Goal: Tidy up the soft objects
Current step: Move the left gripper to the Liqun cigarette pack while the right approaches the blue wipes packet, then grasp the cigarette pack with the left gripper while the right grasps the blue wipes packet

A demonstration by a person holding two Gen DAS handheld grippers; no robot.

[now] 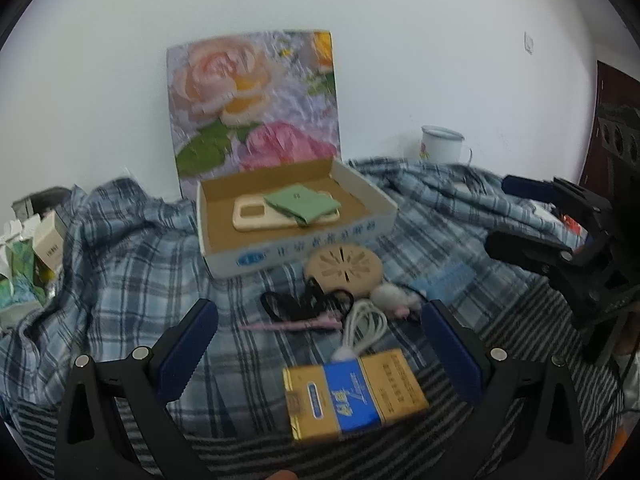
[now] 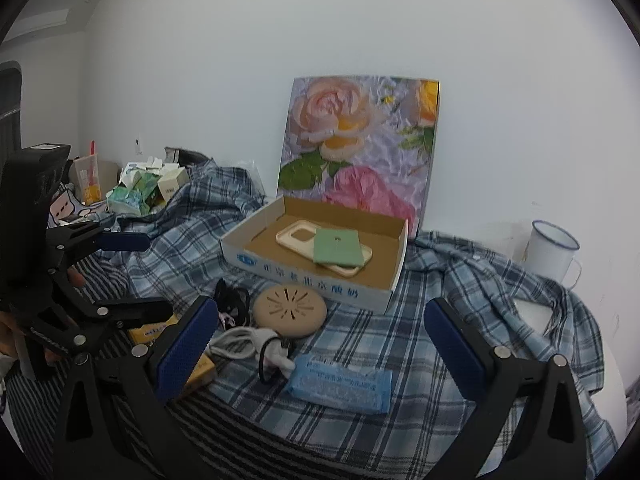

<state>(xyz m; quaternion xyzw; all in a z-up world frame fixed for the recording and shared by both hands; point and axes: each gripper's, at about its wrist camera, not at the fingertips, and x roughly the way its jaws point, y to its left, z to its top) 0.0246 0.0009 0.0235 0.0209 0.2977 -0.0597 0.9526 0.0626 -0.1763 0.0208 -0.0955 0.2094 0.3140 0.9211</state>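
- Left wrist view: the left hand-held gripper [image 1: 320, 336] is released, its blue-padded fingers [image 1: 188, 344] spread wide and holding nothing; a gold-and-blue rectangular carton [image 1: 352, 394] lies between them on the blue-and-white plaid cloth [image 1: 132, 256] that covers the desk.
- Beyond the carton lie a coiled white cable [image 1: 362, 326], a thin pink pen-like stick [image 1: 296, 325], a tangle of black cord [image 1: 304, 304], a small white fluffy toy [image 1: 390, 295] and a round beige perforated disc [image 1: 344, 271].
- An open shallow white cardboard box [image 1: 296, 256] with blue printed characters stands behind the disc; inside it a green soft rectangular case [image 1: 302, 205] lies partly on top of a cream soft phone case [image 1: 256, 218].
- A rose-patterned panel [image 1: 252, 100] stands upright behind the box against the white wall; a white enamel mug [image 1: 442, 143] sits far right.
- Right wrist view: the right hand-held gripper [image 2: 320, 340] is likewise released and empty, fingers wide apart above a light-blue soft plastic packet [image 2: 340, 382] lying on the cloth.
- The left gripper appears at this view's left edge, near crumpled green packaging [image 2: 134, 196].
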